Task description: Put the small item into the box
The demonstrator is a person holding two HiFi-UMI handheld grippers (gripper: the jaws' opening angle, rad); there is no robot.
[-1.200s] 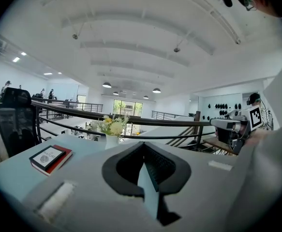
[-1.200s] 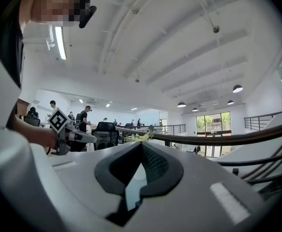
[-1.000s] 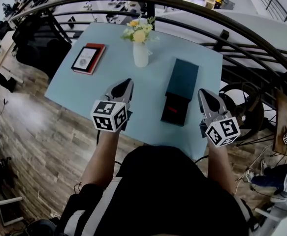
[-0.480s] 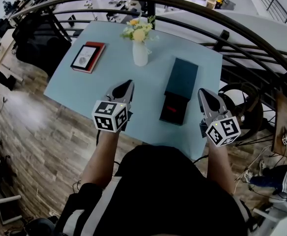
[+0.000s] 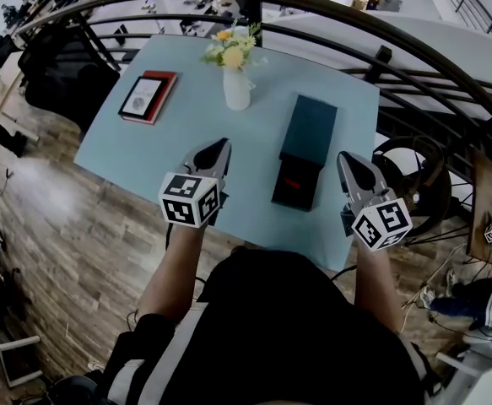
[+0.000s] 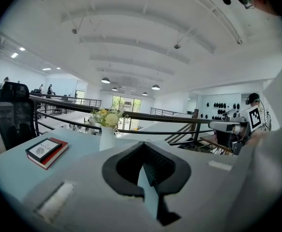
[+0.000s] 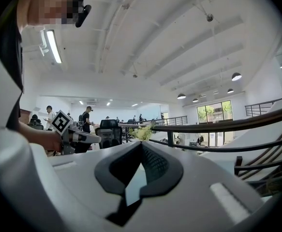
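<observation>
Presently, both grippers hang over the near edge of the counter, and neither touches anything. The left gripper is closed, its jaws meeting at the tips with nothing between them. The right gripper is likewise closed and empty, and stands just to the right of the box's near end.

The box, long and dark teal, lies on the right half of the counter. A black tray juts from its near end, and a small red thing lies in that tray. No other small loose item shows on the counter. A vase of flowers and a book stand well apart towards the far side.

Judgement: if the red thing is the small item, it already lies in the box's tray, with the tray standing open. It is too small to tell whether it is a loose item or part of the lining. The scene fits an item set down in the open tray as well as a tray merely standing open.

The step in hand reads as a hold, with both grippers clear of the box. Any grasp would call for the jaws to part. The right gripper is the nearer to the tray, which looks narrow and favours a steady approach from above.
</observation>
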